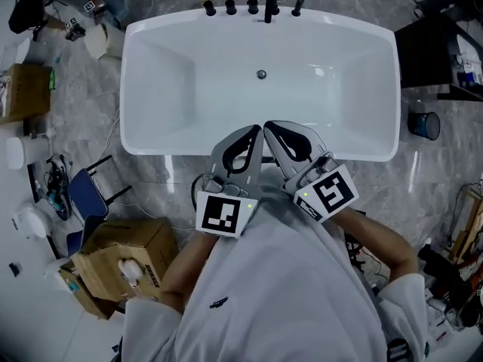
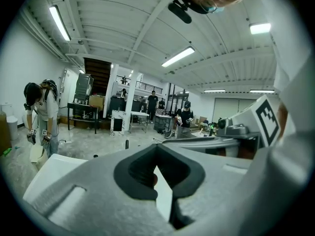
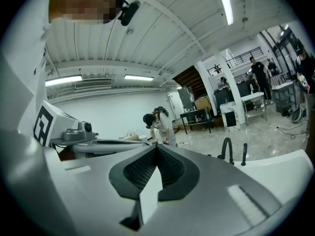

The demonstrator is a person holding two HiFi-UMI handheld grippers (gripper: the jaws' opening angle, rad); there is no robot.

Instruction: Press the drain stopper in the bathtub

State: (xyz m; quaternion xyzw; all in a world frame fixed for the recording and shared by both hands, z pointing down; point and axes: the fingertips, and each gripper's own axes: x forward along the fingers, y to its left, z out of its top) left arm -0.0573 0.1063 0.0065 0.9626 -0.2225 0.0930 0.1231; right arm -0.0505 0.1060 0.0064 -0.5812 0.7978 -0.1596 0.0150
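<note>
The white bathtub [image 1: 151,138] lies below me in the head view, with the small round metal drain stopper [image 1: 261,74] in the middle of its floor. My left gripper [image 1: 256,130] and right gripper [image 1: 269,125] are held side by side over the tub's near rim, well short of the stopper. Both are shut with nothing between their jaws. In the left gripper view the left gripper [image 2: 156,147] has its tips touching, and so has the right gripper [image 3: 157,147] in the right gripper view. Both cameras look out across the room, and neither shows the stopper.
Black faucet fittings [image 1: 270,2] line the tub's far rim. Cardboard boxes [image 1: 124,259] and a blue chair [image 1: 83,194] stand on the floor at the left, a blue bucket [image 1: 425,124] and a dark table [image 1: 438,51] at the right. A person [image 2: 42,112] stands beyond the tub.
</note>
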